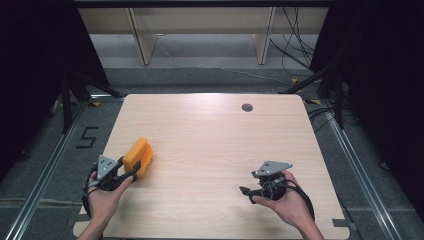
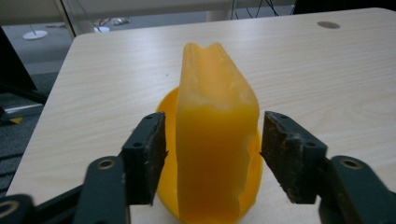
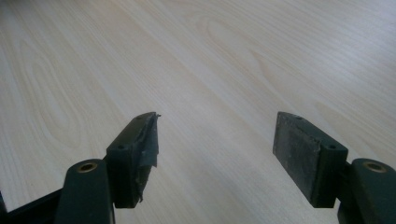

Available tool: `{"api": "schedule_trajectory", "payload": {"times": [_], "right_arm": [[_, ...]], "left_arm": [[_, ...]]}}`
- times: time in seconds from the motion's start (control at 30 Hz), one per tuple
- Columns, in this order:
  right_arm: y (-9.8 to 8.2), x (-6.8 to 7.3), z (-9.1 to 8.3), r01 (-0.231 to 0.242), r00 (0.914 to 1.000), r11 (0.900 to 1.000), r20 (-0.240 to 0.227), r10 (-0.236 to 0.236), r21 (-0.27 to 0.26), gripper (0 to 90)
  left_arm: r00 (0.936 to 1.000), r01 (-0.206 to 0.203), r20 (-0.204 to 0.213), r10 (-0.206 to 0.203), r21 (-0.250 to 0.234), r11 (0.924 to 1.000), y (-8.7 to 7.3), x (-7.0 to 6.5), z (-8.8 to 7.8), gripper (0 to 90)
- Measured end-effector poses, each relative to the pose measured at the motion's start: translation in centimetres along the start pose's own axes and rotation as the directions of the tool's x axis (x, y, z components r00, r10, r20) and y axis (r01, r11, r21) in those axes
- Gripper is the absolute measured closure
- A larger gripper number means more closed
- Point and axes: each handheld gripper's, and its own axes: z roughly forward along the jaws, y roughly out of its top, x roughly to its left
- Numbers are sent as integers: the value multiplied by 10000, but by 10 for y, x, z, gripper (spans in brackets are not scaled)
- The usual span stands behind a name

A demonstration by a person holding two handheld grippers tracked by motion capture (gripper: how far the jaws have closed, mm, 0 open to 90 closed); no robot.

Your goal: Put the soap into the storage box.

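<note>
Orange block (image 1: 138,157) standing on edge at the near-left of the worktop (image 1: 210,130), long axis running near to far and pointing away toward the far edge. The left gripper (image 2: 212,151) straddles its near end, fingers (image 2: 150,151) released, a slight gap on either side, likely so the block stands unaided. The right gripper (image 3: 215,154) rests near-right, fingers spread, grasping nothing.

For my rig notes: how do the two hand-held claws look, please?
Both the left claw and the right claw are black, with flat dark pads, a grey three-cornered plate with small dots on top and a trailing black cable. One right pad looks frayed. The forearms are bare.
</note>
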Motion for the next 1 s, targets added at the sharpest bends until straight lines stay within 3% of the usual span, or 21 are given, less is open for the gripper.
{"api": "schedule_trajectory", "payload": {"times": [0.03, 0.07, 0.37, 0.57, 0.67, 0.7, 0.77, 0.8, 0.9, 1.0], "right_arm": [[0, 1, -2, -228, 9997, 9997, 115, 226, 118, 318], [-1, 0, -2, -93, 9998, 9999, 160, 95, -85, 318], [-6, -3, -8, -303, 9993, 9995, 217, 306, -112, 318], [-13, -4, -14, -482, 9982, 9985, 354, 491, -243, 323], [-17, -3, -17, -657, 9966, 9971, 477, 675, -390, 333], [-20, -4, -17, -676, 9954, 9963, 646, 709, -525, 348], [-21, -4, -17, -838, 9938, 9952, 691, 871, -504, 354], [-21, -2, -16, -1250, 9885, 9906, 790, 1291, -551, 372], [-20, -6, -15, -1105, 9886, 9907, 939, 1177, -790, 407], [-20, -6, -17, -1282, 9853, 9875, 1013, 1373, -918, 449]], "left_arm": [[10000, 30, 43, -30, 21, 10000, 0, 1, -2, 366], [10000, 46, 47, -46, 38, 10000, 0, 2, -5, 356], [9990, -131, 425, 126, 119, 9998, -7, 3, -24, 309], [9976, -66, 691, 41, 369, 9993, -22, 6, -46, 301], [9939, -95, 1106, 7, 793, 9968, -34, 7, -53, 305], [9883, -19, 1516, -147, 1086, 9941, -38, 8, -56, 322], [9875, 47, 1558, -215, 1074, 9942, -38, 6, -56, 323], [9888, -95, 1489, -70, 1100, 9939, -38, 5, -55, 323], [9882, -64, 1529, -80, 936, 9956, -36, 4, -52, 325], [9885, -86, 1511, -72, 1039, 9945, -36, 4, -51, 325]]}}
